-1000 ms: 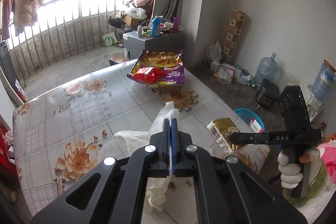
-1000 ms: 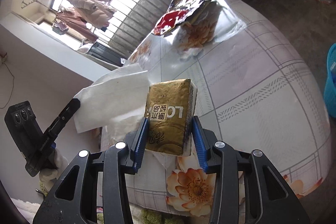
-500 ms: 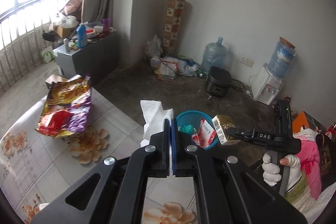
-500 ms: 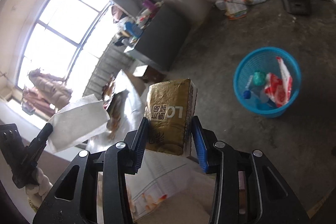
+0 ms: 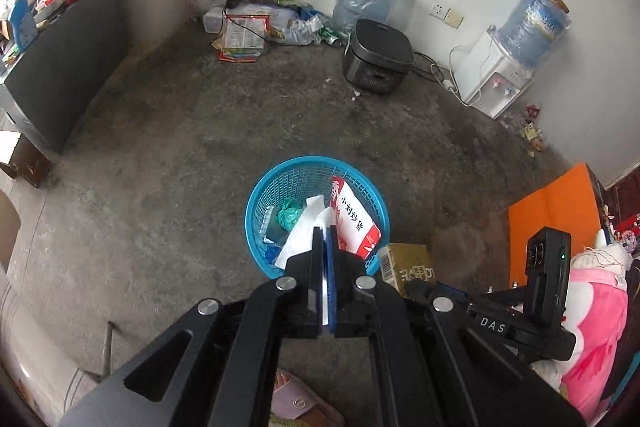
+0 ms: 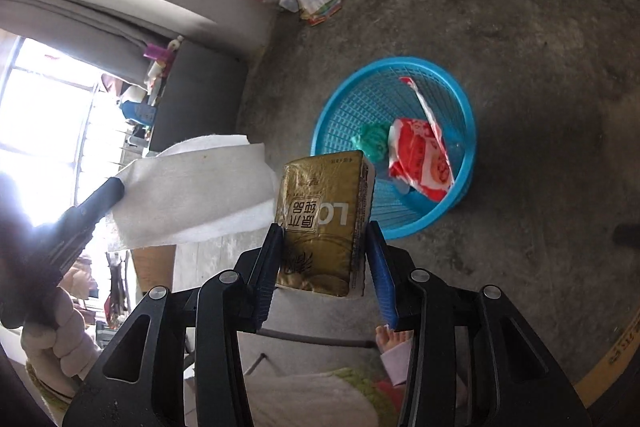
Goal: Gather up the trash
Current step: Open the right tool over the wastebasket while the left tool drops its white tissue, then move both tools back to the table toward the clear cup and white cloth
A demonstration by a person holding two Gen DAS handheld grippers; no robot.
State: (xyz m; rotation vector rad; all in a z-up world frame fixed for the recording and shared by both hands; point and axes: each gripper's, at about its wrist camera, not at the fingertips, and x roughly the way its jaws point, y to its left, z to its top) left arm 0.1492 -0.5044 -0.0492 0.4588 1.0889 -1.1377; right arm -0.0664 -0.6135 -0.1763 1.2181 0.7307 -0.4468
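Hanging over the floor, the left claw (image 5: 324,239) has its jaws pressed flat together on a white tissue (image 5: 304,231), which sticks out ahead of the tips and partly covers the blue basket (image 5: 256,203) just beyond them. Inside that basket, right of the tissue, a red and white packet (image 5: 354,223) leans against the wall, and left of it lies a green crumpled bag (image 5: 291,215). Just right of the left claw and slightly behind its tips sits the right claw (image 5: 416,285), with a gold pack (image 5: 408,263) in it beside the basket's near rim.

From the right wrist, the right claw (image 6: 326,255) holds the gold pack (image 6: 324,219) upright between its blue pads, jaws at a middling width with both pads against the pack's sides. The basket (image 6: 460,107) stands on the floor ahead and a little right of this claw's tips, and the pack's upper corner overlaps the near rim in this view. The red packet (image 6: 420,163) and the green bag (image 6: 374,139) lie inside it. To the left of the right claw, the tissue (image 6: 188,195) spreads wide from the tip of the left claw (image 6: 114,187), whose handle is gripped by a hand (image 6: 56,343) in a white glove low at the left edge. Below the right claw a foot (image 6: 394,339) in a pink slipper rests on the floor
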